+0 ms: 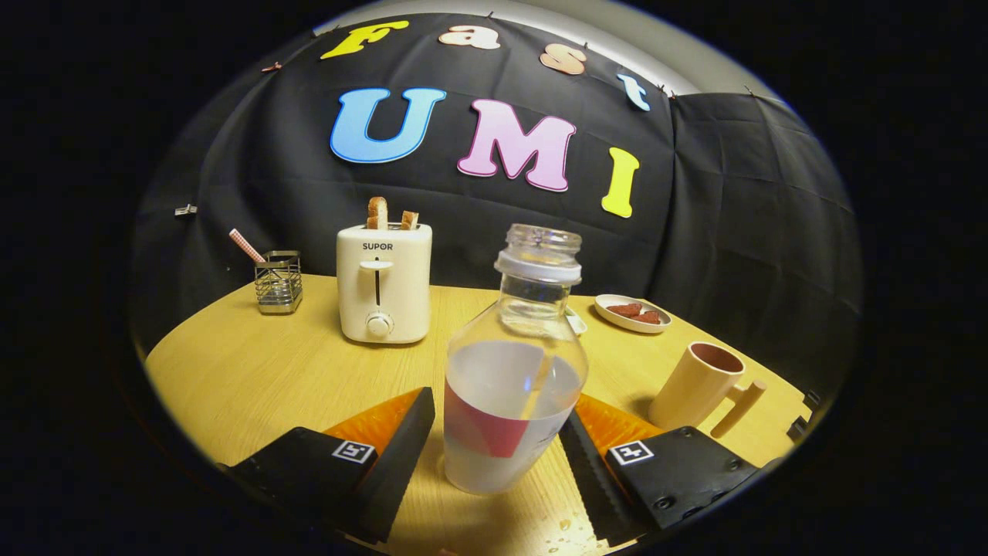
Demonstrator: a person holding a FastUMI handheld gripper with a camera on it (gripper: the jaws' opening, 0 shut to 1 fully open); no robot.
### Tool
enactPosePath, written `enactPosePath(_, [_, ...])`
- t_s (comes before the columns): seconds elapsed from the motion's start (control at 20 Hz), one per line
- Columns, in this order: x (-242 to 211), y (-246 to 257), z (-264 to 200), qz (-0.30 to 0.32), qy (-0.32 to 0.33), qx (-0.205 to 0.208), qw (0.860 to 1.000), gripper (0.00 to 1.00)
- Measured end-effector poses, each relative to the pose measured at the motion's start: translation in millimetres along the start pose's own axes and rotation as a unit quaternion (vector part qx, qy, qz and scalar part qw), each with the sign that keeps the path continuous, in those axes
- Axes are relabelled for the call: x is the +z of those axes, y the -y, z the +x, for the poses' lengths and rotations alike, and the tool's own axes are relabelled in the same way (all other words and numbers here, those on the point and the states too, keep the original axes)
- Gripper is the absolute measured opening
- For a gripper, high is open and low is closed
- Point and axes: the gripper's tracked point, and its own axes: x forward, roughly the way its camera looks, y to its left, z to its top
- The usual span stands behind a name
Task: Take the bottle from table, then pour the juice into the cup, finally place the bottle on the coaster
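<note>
Between the spread fingers of the tool (pixel 494 452), neither yet pressing it, the uncapped bottle (pixel 515 371) stands upright on the table (pixel 255 371), its long axis vertical, with the cup (pixel 698 386) beyond the right finger, near the bottle.

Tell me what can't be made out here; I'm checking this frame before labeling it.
- Coaster: a pale thing peeks out behind the bottle; the bottle hides most of it.
- Claw contact: the right finger seems against the bottle, the left stands apart; true touch unclear.
- Cup contents: its rim hides the bottom.
- Plate food: too small.
</note>
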Motion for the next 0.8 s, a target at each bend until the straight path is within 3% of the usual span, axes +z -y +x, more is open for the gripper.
enactPosePath(0.25, [9,2,2,0.001,0.012,0.0,1.0,0.82])
enactPosePath(0.4, [8,-7,1,0.008,0.004,0.031,0.999,0.77])
enactPosePath(0.8, [7,-7,-1,0.0,0.003,0.053,0.999,0.75])
